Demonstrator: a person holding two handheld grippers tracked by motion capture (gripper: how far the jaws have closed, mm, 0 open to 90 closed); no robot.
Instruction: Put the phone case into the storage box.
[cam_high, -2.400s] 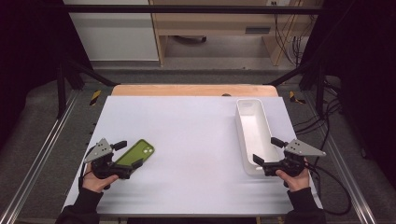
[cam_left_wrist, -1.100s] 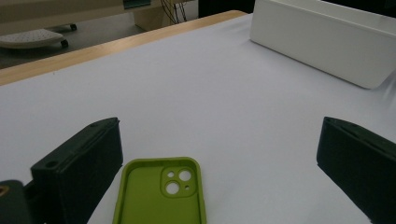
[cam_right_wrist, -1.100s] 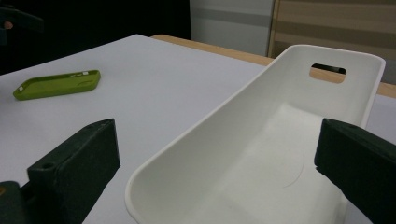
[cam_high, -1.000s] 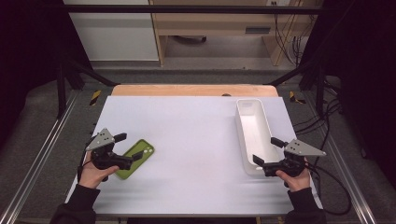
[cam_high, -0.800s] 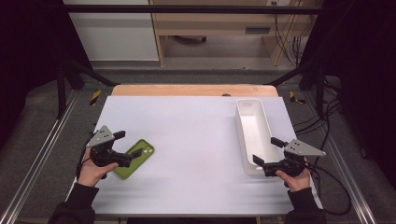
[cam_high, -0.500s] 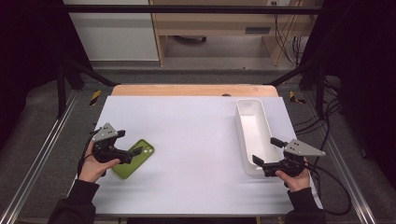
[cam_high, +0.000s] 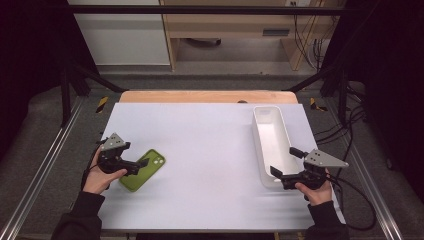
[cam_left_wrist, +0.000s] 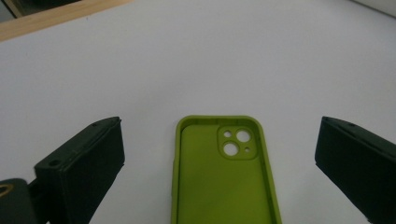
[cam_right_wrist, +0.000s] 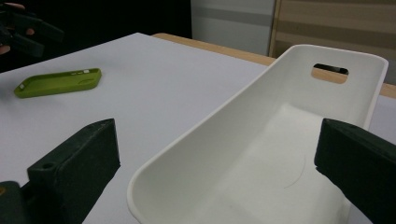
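Observation:
A lime-green phone case (cam_high: 143, 170) lies flat on the white table (cam_high: 210, 150) at the near left, hollow side up, with its camera cutout (cam_left_wrist: 236, 142) at the far end. My left gripper (cam_high: 133, 156) is open just left of it. In the left gripper view the case (cam_left_wrist: 223, 182) lies between and below the wide-apart jaws of the left gripper (cam_left_wrist: 222, 140), touching neither. My right gripper (cam_high: 287, 162) is open at the near end of a long white tray (cam_high: 272, 145). The tray's near rim (cam_right_wrist: 187, 154) sits between the jaws of the right gripper (cam_right_wrist: 219, 144).
The tray has a handle slot (cam_right_wrist: 330, 70) in its far end wall and looks empty. A wooden strip (cam_high: 205, 96) edges the table's far side. Metal rails (cam_high: 45, 165) run along both sides. The other hand's gripper (cam_right_wrist: 23, 28) shows beyond the green case (cam_right_wrist: 58, 81).
The left gripper held the case at first. It let go and drew back to the left, then shifted a little forward. The case now rests on the table. The right gripper has not moved.

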